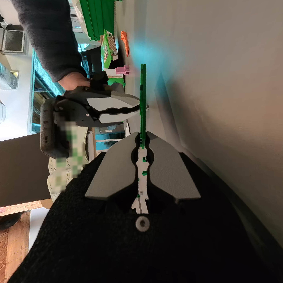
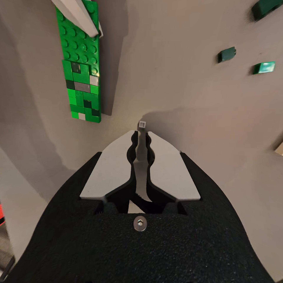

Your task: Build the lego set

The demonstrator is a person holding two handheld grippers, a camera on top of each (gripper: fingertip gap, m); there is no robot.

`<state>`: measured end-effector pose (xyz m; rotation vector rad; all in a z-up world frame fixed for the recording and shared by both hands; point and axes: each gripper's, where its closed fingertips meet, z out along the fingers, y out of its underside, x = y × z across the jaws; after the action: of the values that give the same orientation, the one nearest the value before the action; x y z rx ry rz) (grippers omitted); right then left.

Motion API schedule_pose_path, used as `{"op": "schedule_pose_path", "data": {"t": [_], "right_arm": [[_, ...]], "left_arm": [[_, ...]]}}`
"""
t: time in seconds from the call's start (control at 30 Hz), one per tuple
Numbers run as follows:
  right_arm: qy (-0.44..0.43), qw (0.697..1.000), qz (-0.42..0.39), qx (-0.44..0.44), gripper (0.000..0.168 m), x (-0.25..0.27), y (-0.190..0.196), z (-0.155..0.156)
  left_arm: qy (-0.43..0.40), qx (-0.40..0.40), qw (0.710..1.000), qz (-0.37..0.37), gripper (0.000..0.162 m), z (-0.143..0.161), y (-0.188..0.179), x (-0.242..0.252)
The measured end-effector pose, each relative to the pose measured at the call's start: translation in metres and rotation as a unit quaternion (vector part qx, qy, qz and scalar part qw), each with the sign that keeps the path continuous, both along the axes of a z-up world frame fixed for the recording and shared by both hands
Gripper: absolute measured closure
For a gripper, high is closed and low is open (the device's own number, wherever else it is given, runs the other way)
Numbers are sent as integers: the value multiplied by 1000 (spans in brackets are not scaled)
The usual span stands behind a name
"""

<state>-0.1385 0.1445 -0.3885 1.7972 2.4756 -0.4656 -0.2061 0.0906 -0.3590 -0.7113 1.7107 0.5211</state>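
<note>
- Our left hand-held gripper is clenched on the near end of the green plate; its grey, wavy-edged fingers meet on the plate's thin edge, and a rough black housing sits behind them.
- In the left wrist view we see that plate edge-on, its long axis running from the fingertips toward 12 o'clock, with the pale matte worktop filling the side at 3 o'clock.
- Our right hand-held gripper is nearly closed, a narrow gap left between the tips; a tiny grey square piece, hollow in the middle, lies on the worktop just beyond the tips, and we cannot tell whether it is pinched or only touched.
- In the left wrist view the right gripper comes in from 9 o'clock, its tips against the plate's face about halfway along, held by a hand in a dark sleeve.
- In the right wrist view the plate sits at 11 o'clock, long axis running away from us: bare round studs on the far half, smooth light green, dark green and grey tiles on the near half.
- Three loose dark green bricks lie at 1 to 2 o'clock, well apart from the plate.
- In the left wrist view, a pink block figure, an orange piece and a green box stand at 12 o'clock.
</note>
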Motion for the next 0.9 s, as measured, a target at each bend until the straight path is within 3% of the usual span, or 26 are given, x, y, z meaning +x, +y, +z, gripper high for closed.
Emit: {"op": "schedule_pose_path", "data": {"t": [0.03, 0.27, 0.63, 0.9], "right_arm": [[15, 1000, -3, 13, 159, -1, 0, 0], [106, 988, 5, 116, 155, -4, -2, -6], [122, 987, -9, 100, 168, -10, -3, -3], [138, 986, -16, 87, 165, -12, -7, 2]], "left_arm": [[0, -1, 1000, 0, 157, 0, 0, 0], [2, -6, 1000, 0, 158, -1, 0, 0], [1, -12, 1000, 1, 158, -2, 0, 0], [3, -14, 1000, 2, 158, -3, 1, 0]]}}
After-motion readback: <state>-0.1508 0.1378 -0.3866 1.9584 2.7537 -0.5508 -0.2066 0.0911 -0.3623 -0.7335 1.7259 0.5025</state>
